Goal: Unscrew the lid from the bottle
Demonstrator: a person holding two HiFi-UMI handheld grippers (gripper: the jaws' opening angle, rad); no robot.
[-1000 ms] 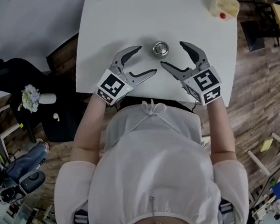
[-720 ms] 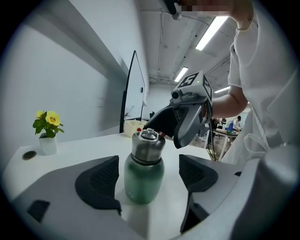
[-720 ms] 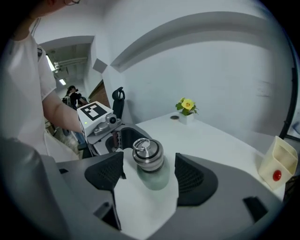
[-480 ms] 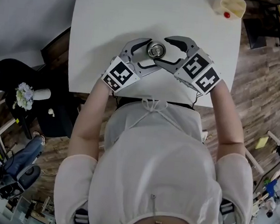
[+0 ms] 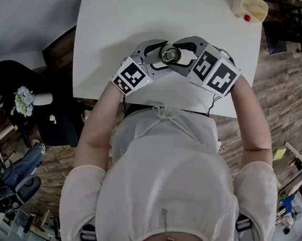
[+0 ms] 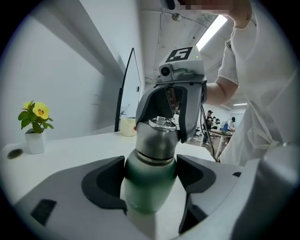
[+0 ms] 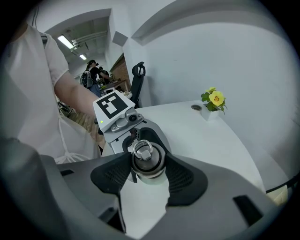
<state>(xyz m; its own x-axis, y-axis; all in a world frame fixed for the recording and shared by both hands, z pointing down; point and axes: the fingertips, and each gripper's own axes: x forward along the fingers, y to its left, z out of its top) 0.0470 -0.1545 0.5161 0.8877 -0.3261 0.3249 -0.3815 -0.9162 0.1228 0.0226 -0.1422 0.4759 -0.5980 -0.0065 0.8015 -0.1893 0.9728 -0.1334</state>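
Observation:
A green bottle (image 6: 149, 187) with a steel lid (image 7: 146, 161) stands upright on the white table (image 5: 123, 20), near the front edge. My left gripper (image 5: 164, 57) comes in from the left. Its jaws are closing around the green body (image 5: 170, 54), and both pads lie against it in the left gripper view. My right gripper (image 5: 177, 54) reaches from the right, higher up. Its jaws are closing around the lid, whose ring top shows between the pads. Both pads touch the lid's sides in the right gripper view.
A yellow flower in a small white pot (image 6: 35, 126) and a small dark disc (image 6: 15, 153) sit at the table's far left corner. A cream container (image 5: 250, 6) with a red piece stands at the far right corner. The table's near edge runs just under both grippers.
Both grippers moved forward from the near edge and closed in round the bottle. The right jaws have narrowed onto the lid. The bottle has stayed in place.

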